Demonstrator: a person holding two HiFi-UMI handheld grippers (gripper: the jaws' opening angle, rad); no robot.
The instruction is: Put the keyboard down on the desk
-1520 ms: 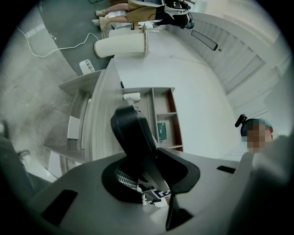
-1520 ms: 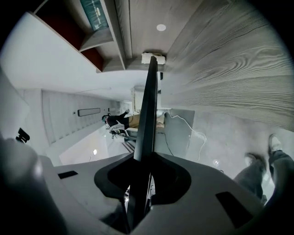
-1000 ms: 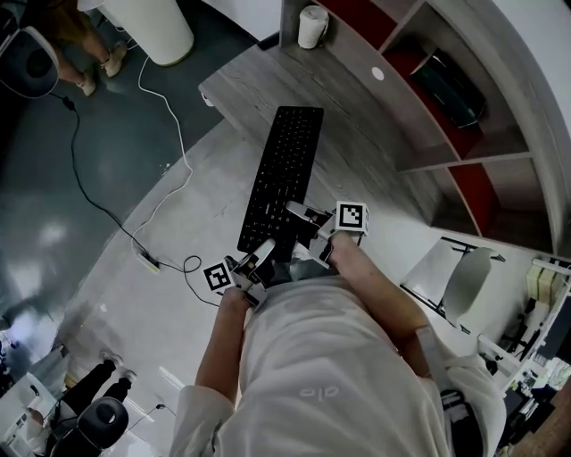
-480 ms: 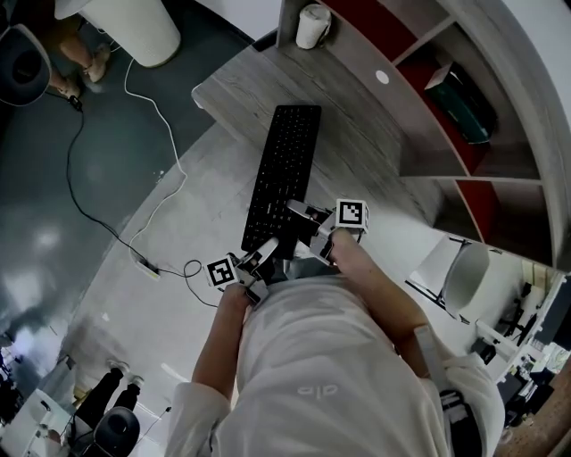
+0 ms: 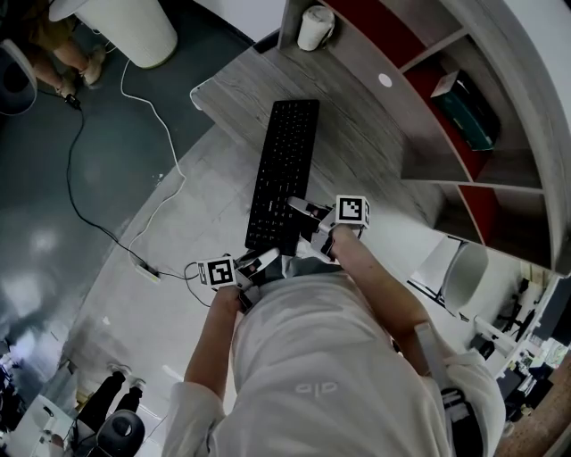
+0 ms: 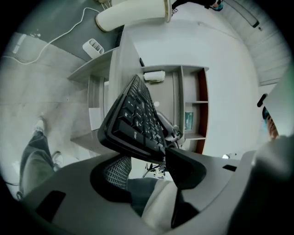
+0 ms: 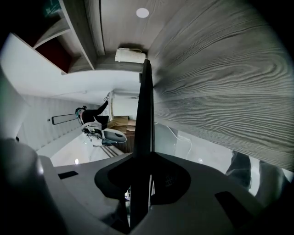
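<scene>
The black keyboard (image 5: 284, 170) hangs tilted, its far end over the grey wood-grain desk (image 5: 357, 134) and its near end out past the desk's edge. My right gripper (image 5: 306, 234) is shut on the near right end; in the right gripper view the keyboard (image 7: 143, 114) runs edge-on between the jaws of the right gripper (image 7: 141, 172). My left gripper (image 5: 259, 261) sits just behind the near left corner. Its jaws have just been opening. In the left gripper view the keyboard's corner (image 6: 131, 131) stands just ahead of the spread jaws of the left gripper (image 6: 149, 160), untouched by the pads.
A white cup (image 5: 312, 27) stands at the desk's back. A shelf unit with red panels holds a teal box (image 5: 464, 103) on the right. A white cable (image 5: 161, 116) and a power strip (image 5: 147, 268) lie on the floor at left. A chair (image 5: 455, 277) stands right.
The left gripper has let go of the keyboard's near left corner and drawn back to the left. The right gripper keeps its hold; the keyboard has barely shifted.
</scene>
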